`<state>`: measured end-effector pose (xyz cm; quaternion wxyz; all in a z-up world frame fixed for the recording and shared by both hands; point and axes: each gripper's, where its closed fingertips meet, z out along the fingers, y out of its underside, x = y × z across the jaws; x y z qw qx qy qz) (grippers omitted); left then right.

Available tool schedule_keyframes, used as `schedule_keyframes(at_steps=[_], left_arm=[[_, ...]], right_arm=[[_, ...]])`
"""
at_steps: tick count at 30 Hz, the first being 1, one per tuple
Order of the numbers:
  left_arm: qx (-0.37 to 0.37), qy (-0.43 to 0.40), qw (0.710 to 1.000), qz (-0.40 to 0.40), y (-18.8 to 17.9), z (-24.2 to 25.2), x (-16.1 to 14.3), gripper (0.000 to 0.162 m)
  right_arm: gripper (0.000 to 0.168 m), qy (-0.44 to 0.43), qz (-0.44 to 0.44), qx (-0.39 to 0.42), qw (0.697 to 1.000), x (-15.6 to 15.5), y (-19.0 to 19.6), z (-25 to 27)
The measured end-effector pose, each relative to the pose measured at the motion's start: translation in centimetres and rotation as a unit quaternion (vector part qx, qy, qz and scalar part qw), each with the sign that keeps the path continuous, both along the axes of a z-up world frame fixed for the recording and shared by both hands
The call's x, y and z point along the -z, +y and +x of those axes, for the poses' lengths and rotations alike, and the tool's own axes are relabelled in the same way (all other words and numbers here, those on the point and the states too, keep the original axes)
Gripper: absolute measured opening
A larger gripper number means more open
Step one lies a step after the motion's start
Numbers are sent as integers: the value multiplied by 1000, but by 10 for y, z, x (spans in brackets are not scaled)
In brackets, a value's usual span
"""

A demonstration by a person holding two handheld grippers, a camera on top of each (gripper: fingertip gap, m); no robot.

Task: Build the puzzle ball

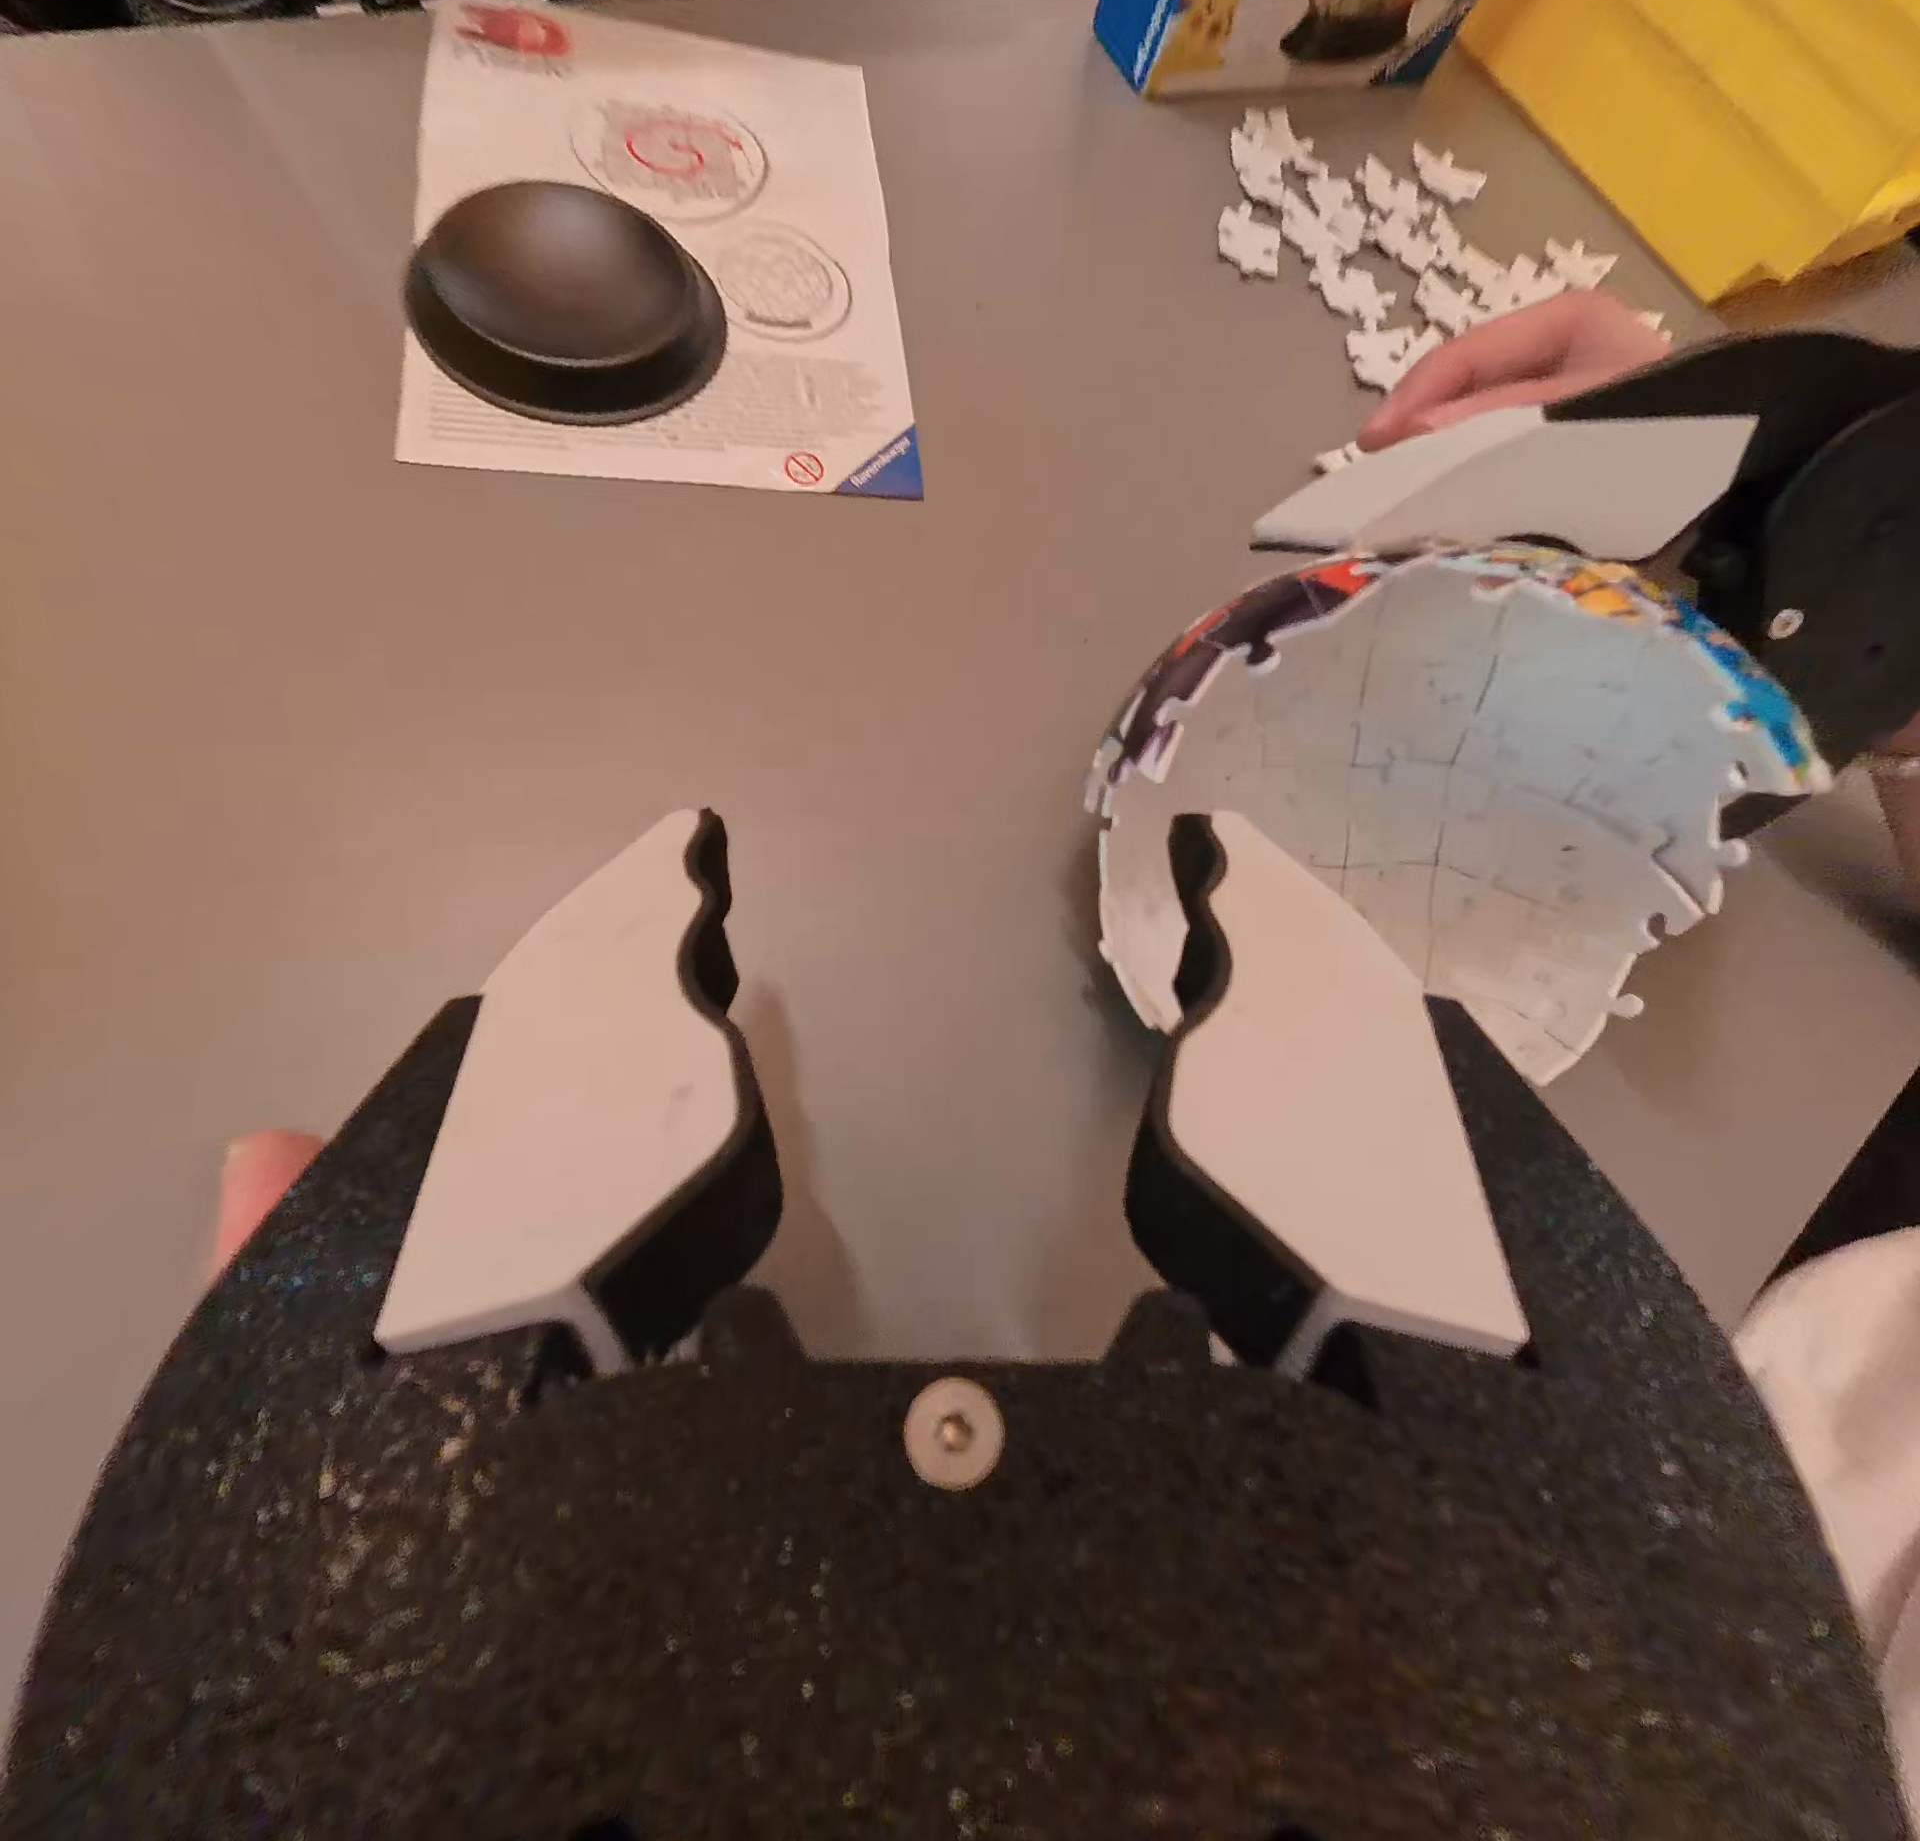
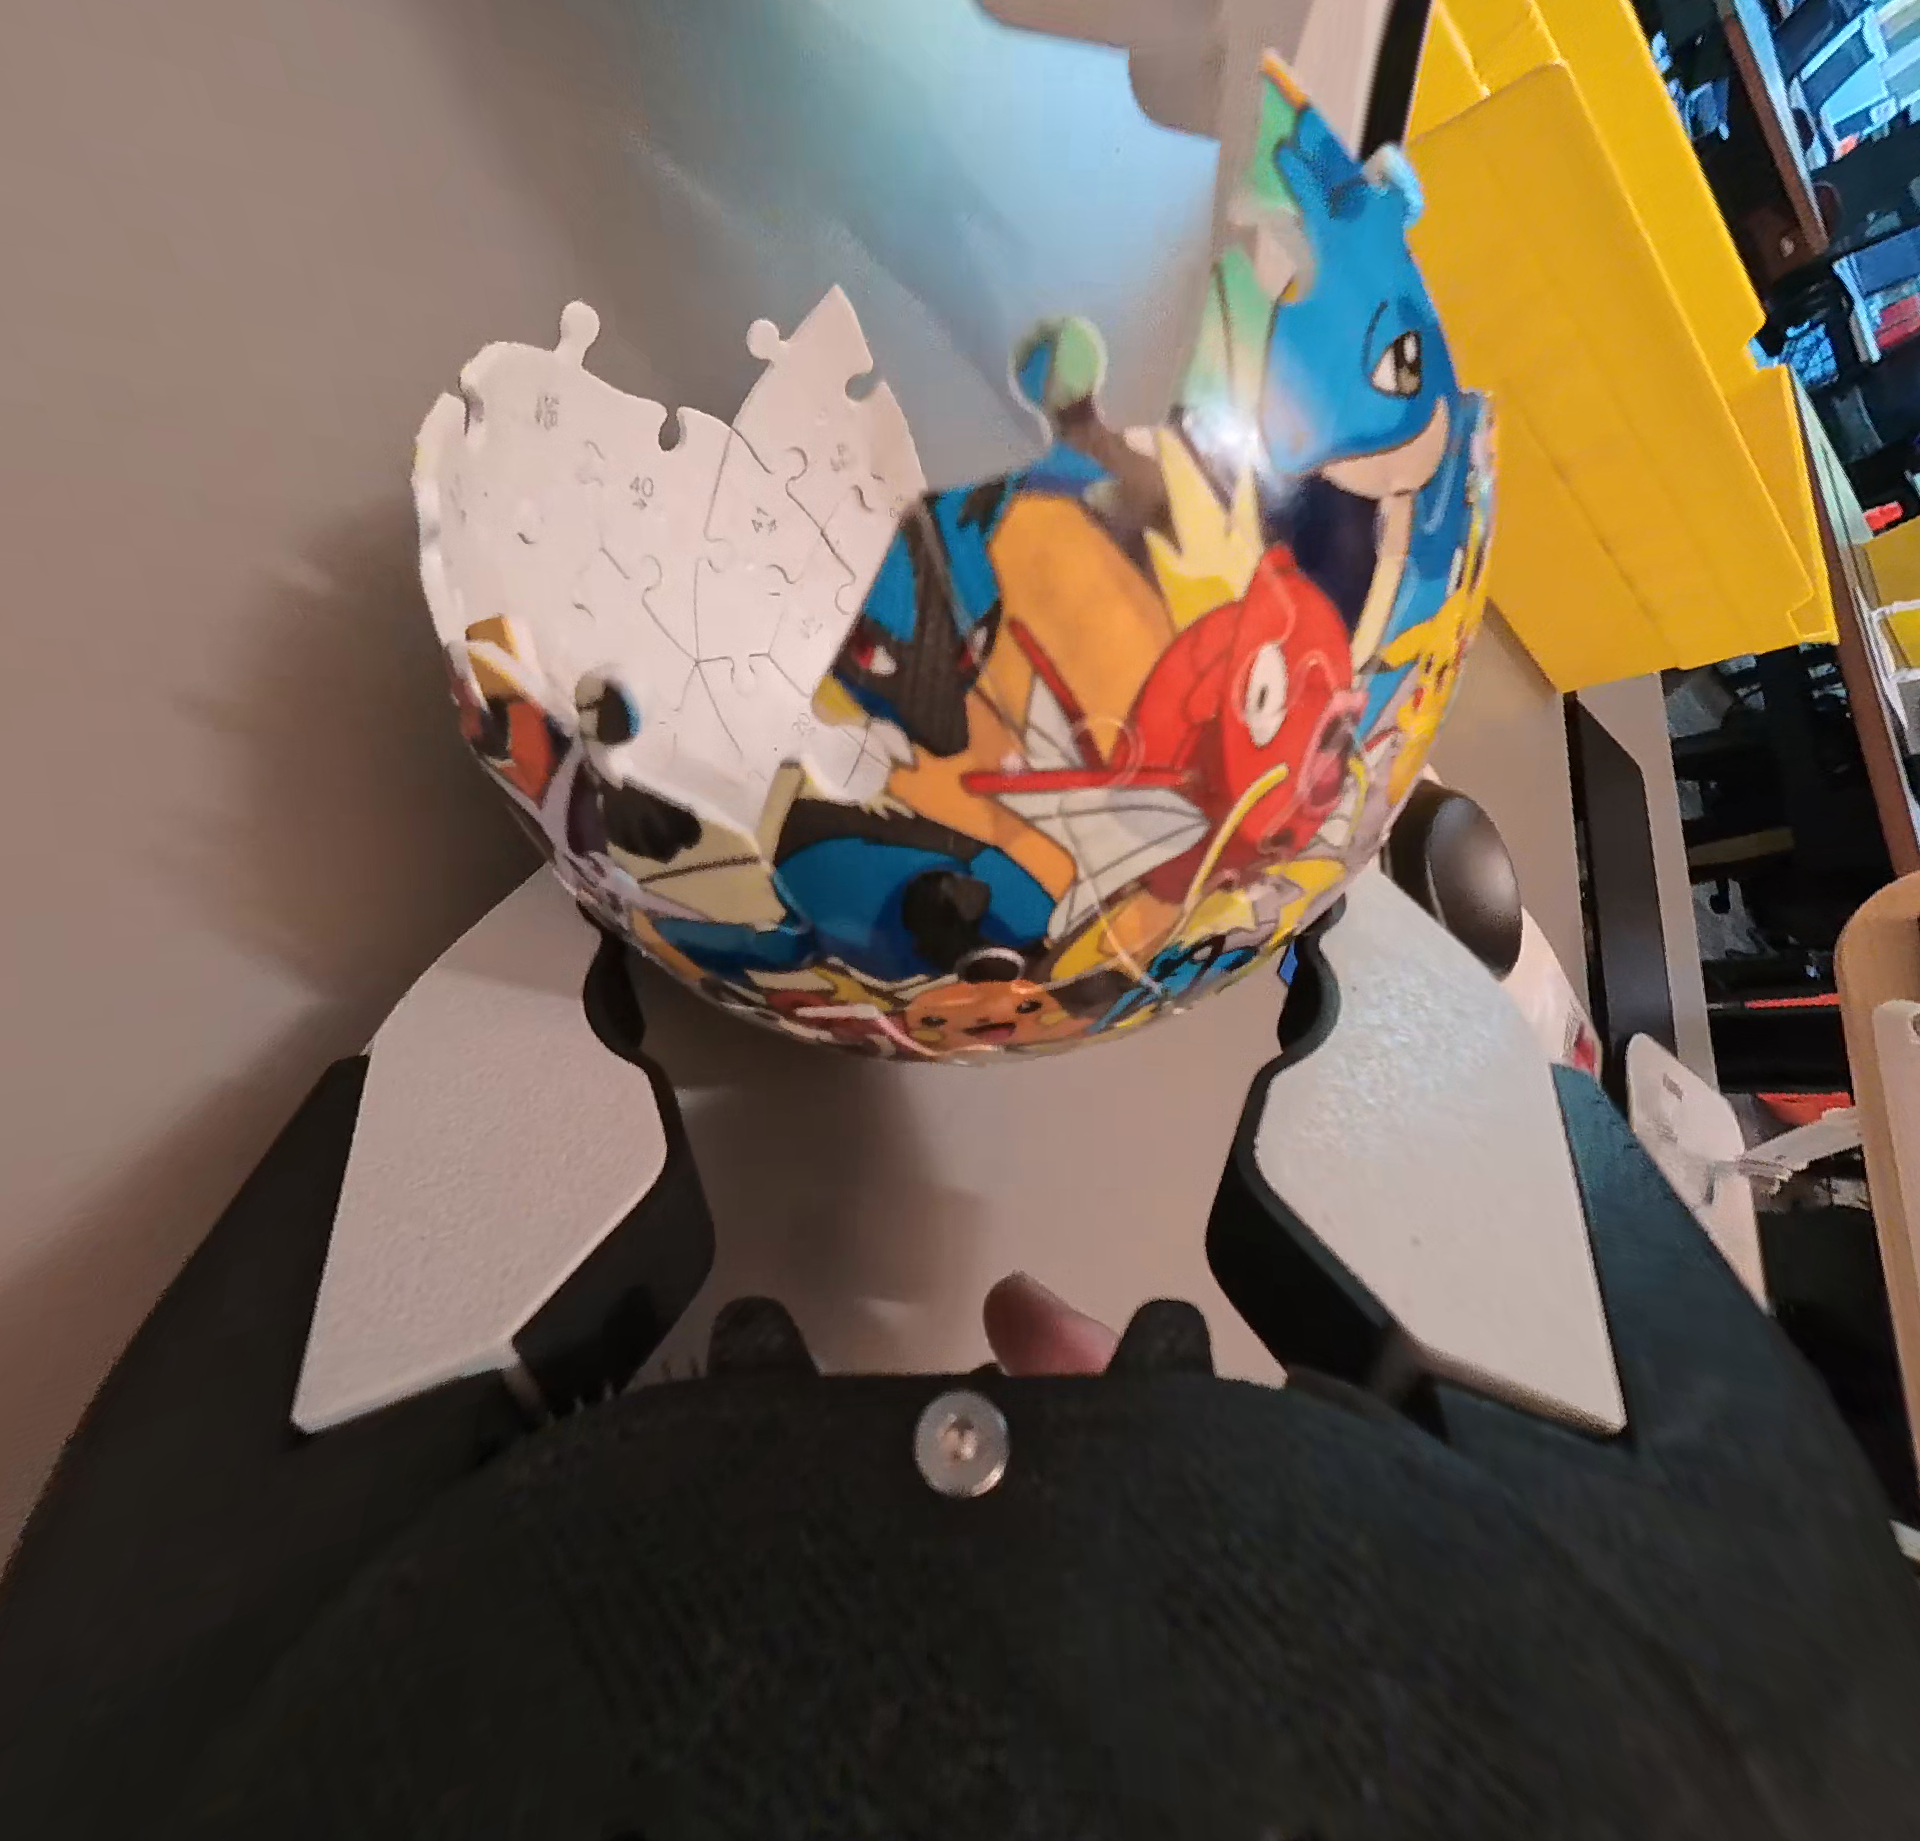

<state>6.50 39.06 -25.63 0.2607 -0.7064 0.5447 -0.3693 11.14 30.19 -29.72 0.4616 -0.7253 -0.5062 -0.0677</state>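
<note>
Puzzle ball (image 2: 966, 690), half-built, is sitting pinched between right gripper (image 2: 951, 970) fingers above the table (image 1: 312, 752) while left gripper (image 1: 951, 856) is hovering spread and empty; oversqueezing is risking popped seams.

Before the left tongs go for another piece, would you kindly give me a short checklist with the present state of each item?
1. Left tongs open, empty: ok.
2. Right tongs clamp the half-built puzzle ball: ok.
3. Ball's open rim faces the left tongs: ok.
4. Loose white pieces lie on the table: ok.
5. Which piece comes next: cannot tell.
6. Black stand lies apart on the leaflet: ok.
</note>
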Motion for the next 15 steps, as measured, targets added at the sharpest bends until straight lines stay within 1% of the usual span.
schedule_keyframes(at_steps=[3,7,11,13,15], left_arm=[[-11,-8,1000,-7,4,-8,-2,80],[-23,2,999,-34,-2,-13,15,77],[-21,41,998,-41,-15,-22,31,77],[-24,25,999,-34,-21,-24,27,76],[-35,-18,999,-36,-28,-25,17,75]], right_arm=[[122,-11,-19,7,1000,2,-8,2],[116,-35,-63,46,996,6,-20,14],[111,-30,-93,82,992,10,-32,19],[110,-20,-101,101,990,11,-38,19],[108,1,-119,121,985,13,-46,17]])
